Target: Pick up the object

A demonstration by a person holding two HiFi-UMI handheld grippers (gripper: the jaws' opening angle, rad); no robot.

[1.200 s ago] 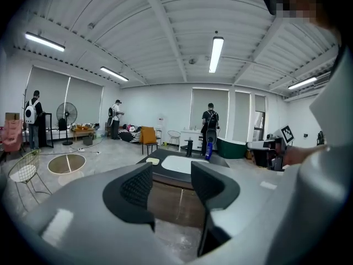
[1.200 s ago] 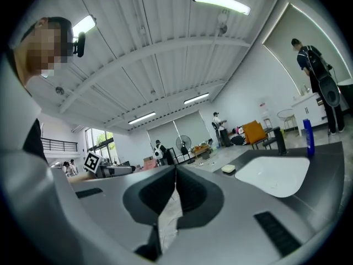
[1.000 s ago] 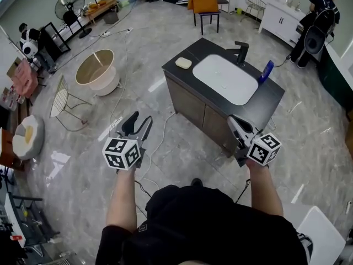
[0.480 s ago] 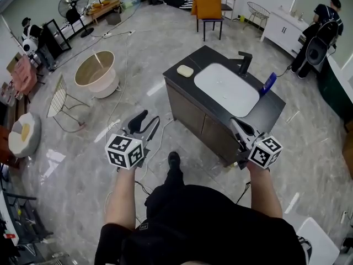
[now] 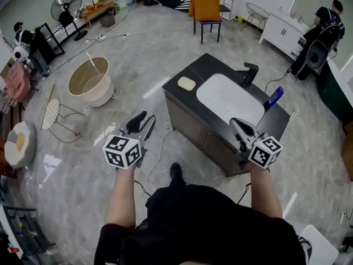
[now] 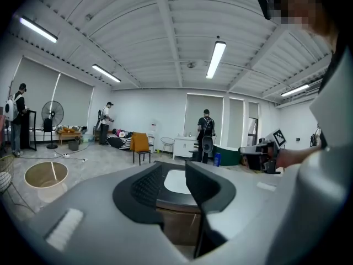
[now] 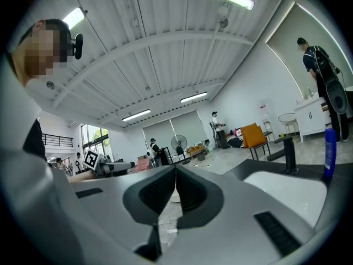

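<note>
A dark sink cabinet (image 5: pixel 187 101) with a white basin (image 5: pixel 229 99) stands just ahead of me. On its counter lie a cream soap bar (image 5: pixel 186 83) at the left end and a blue bottle (image 5: pixel 274 97) at the right, beside a black faucet (image 5: pixel 249 73). My left gripper (image 5: pixel 143 122) hangs left of the cabinet, apart from it. Its jaws have just been closing, stand open, and hold nothing; the basin (image 6: pixel 175 182) shows through their gap. My right gripper (image 5: pixel 237 127) hovers over the counter's near right part with its jaws shut and empty (image 7: pixel 175 173). The bottle (image 7: pixel 330 150) shows at its far right.
A beige tub (image 5: pixel 90 83), a wire chair (image 5: pixel 55 110) and a floor fan (image 5: pixel 65 8) stand to the left. An orange chair (image 5: pixel 206 7) is behind the cabinet. A person with a backpack (image 5: pixel 322 33) stands at a white cupboard (image 5: pixel 280 22). Cables (image 5: pixel 160 142) trail on the floor.
The cabinet has come closer as I stepped toward it, and both grippers moved forward with me. The left jaws stand narrower than before. The right jaws stay shut.
</note>
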